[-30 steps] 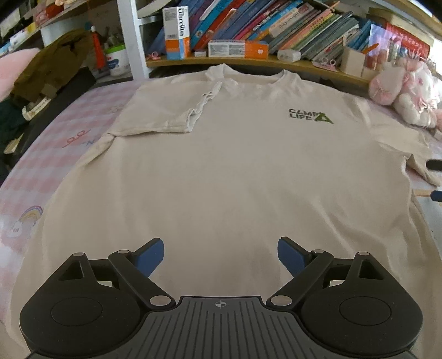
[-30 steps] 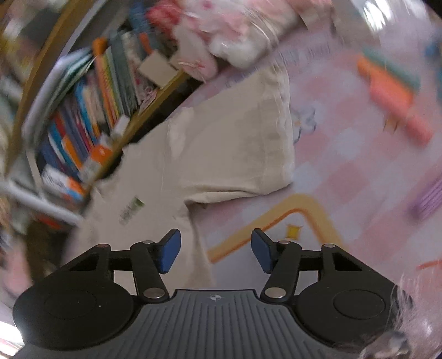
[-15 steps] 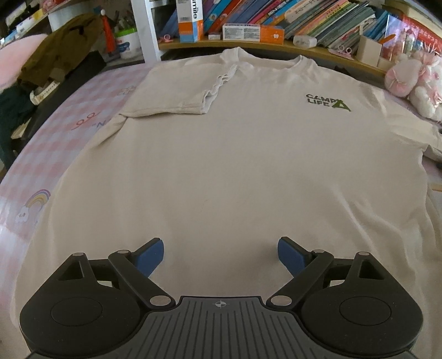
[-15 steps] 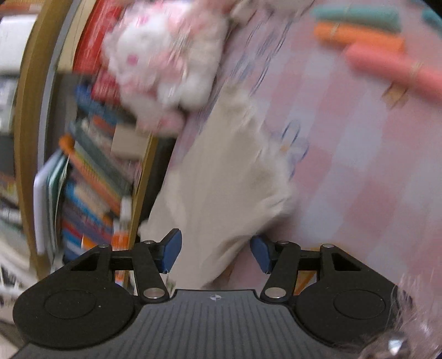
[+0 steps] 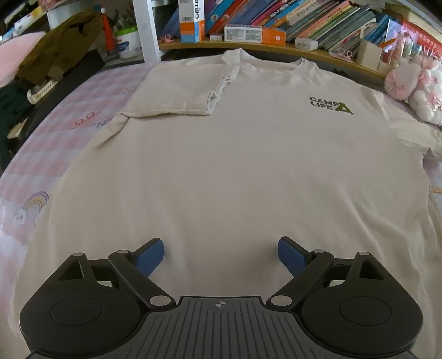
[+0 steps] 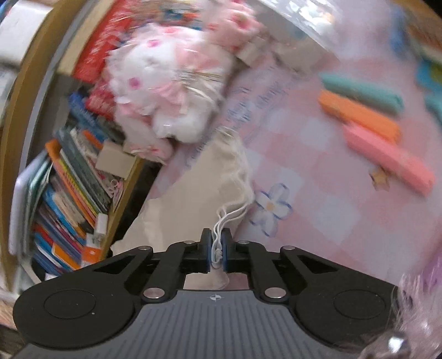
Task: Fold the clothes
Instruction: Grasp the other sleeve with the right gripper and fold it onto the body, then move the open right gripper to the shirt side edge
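A cream T-shirt (image 5: 234,154) with a small dark chest logo (image 5: 330,105) lies flat on a pink checked bed cover, collar toward the bookshelf. Its left sleeve (image 5: 176,94) is folded in over the chest. My left gripper (image 5: 221,255) hovers open above the shirt's lower part, nothing between its blue pads. In the right wrist view, the shirt's right sleeve (image 6: 204,187) lies on the cover and my right gripper (image 6: 216,248) is shut on the sleeve's hem edge, which bunches between the pads.
A bookshelf (image 5: 276,22) full of books runs along the far side. A pink and white plush toy (image 6: 163,82) sits by the sleeve. Coloured bars (image 6: 386,154) are printed or lying on the cover to the right. Dark clothing (image 5: 55,52) is piled at far left.
My right gripper swung toward the right sleeve and closed on its hem. The left gripper stayed open and barely shifted over the shirt.
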Tool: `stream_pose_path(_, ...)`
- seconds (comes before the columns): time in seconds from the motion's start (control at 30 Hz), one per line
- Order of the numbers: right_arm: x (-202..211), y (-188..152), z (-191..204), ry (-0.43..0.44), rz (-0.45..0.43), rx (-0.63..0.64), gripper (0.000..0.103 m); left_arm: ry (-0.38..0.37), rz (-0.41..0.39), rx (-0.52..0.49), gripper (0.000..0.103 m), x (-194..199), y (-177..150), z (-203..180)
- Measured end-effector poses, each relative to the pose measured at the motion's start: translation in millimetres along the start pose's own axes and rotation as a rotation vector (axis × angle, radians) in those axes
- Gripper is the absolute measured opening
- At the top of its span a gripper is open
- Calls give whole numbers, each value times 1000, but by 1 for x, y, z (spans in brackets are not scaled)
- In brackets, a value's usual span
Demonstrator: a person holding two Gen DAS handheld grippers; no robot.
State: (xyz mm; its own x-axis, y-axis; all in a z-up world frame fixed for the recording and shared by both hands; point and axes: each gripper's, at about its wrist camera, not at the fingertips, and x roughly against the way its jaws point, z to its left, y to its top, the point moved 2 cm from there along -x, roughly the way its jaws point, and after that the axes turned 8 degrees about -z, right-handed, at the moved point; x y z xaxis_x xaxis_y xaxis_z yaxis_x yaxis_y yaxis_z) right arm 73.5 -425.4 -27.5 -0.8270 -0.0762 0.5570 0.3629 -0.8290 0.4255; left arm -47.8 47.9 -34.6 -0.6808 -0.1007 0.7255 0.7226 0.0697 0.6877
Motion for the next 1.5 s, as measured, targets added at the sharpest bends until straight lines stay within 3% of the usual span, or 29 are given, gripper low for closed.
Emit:
stream_pose_path(0.17, -11, -4, 71, 31, -33, 254, 6, -9, -27, -4, 92, 3, 4, 15)
stream_pose_path(0.27, -22, -29, 125, 94, -17, 445, 6, -10, -38, -2, 92, 5, 4, 27)
stream_pose_path(0.43, -39, -118, 194, 217, 116, 788, 6, -7, -36, 29, 92, 3, 2, 47)
stream_pose_path(0.53, -54, -179, 199, 216, 266, 978, 7, -6, -26, 50, 92, 0, 0, 57)
stream_pose_path(0.57, -55, -189, 198, 216, 289, 1001, 12, -7, -23, 56, 92, -1, -1, 60)
stream_pose_path(0.6, -54, -195, 195, 217, 302, 1011, 16, -8, -20, 61, 92, -1, -1, 63)
stream_pose_path(0.67, -53, -206, 190, 219, 327, 1030, 36, -8, -20, 65, 92, -2, -1, 66)
stream_pose_path(0.77, -45, -190, 191, 278, 328, 942, 43, -11, -14, 68, 92, -3, -3, 70)
stream_pose_path(0.9, -48, -165, 201, 220, 250, 895, 53, -18, -12, 59, 92, -4, -5, 72)
stream_pose_path(0.97, -68, -153, 204, 190, 251, 819, 61, -21, -19, 44, 92, -2, -6, 72)
stream_pose_path(1.2, -134, -142, 204, 49, 331, 524, 63, -13, -42, -12, 92, 7, -7, 73)
stream_pose_path(1.23, -136, -146, 213, 79, 335, 525, 63, -13, -41, -14, 92, 8, -7, 74)
stream_pose_path(1.33, -116, -161, 240, 405, 370, 549, 60, -9, -58, -3, 92, 8, -3, 75)
stream_pose_path(1.37, -105, -163, 243, 473, 381, 529, 60, -12, -70, 3, 92, 8, -1, 76)
stream_pose_path(1.4, -98, -163, 241, 498, 386, 517, 61, -18, -83, 9, 92, 9, 1, 76)
stream_pose_path(1.5, -83, -166, 224, 399, 360, 583, 62, -34, -92, 12, 92, 7, 4, 74)
